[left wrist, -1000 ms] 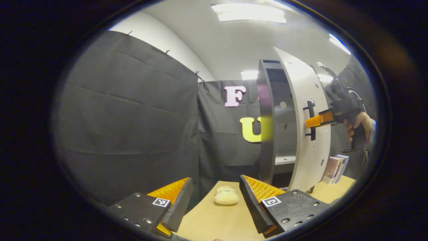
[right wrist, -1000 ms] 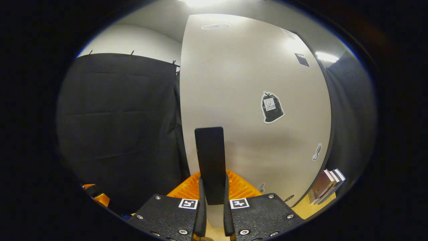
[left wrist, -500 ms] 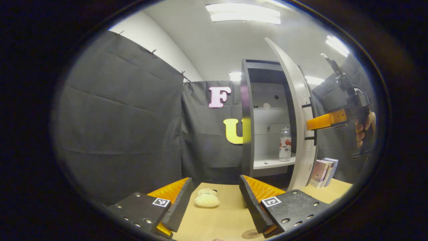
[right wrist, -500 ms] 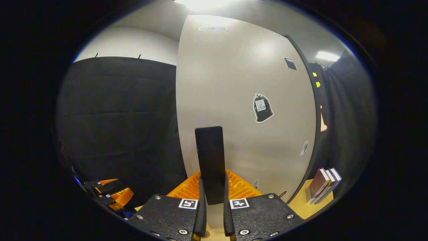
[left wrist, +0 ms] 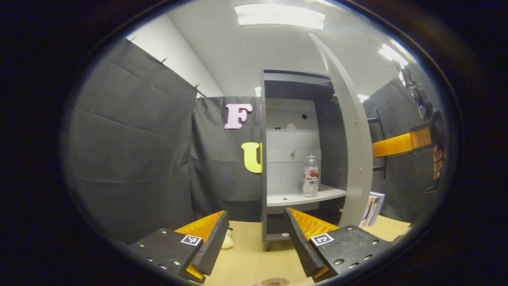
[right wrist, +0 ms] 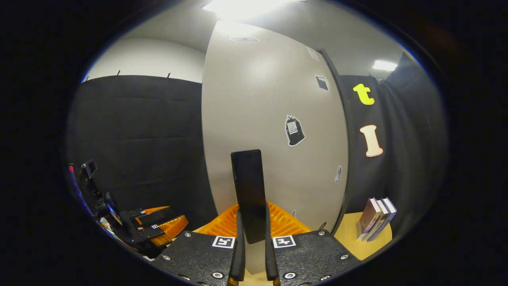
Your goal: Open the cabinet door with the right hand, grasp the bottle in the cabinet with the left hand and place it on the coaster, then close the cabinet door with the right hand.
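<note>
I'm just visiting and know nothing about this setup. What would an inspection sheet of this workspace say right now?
Surface: tan table, mostly bare.
Job's things: cabinet door swung wide open; bottle upright on the cabinet shelf; coaster at the table's near edge.
Clutter: books standing beside the cabinet; a pale soft lump on the table.
Grippers: left gripper open, empty, facing the cabinet; right gripper shut on the door handle.
Cables: nothing seen.
Surroundings: black cloth walls, ceiling lights.

Ahead of your left gripper (left wrist: pixel 256 244): grey cabinet (left wrist: pixel 295 119), clear bottle (left wrist: pixel 310 176) with red-white label, tan table (left wrist: pixel 246 258).
</note>
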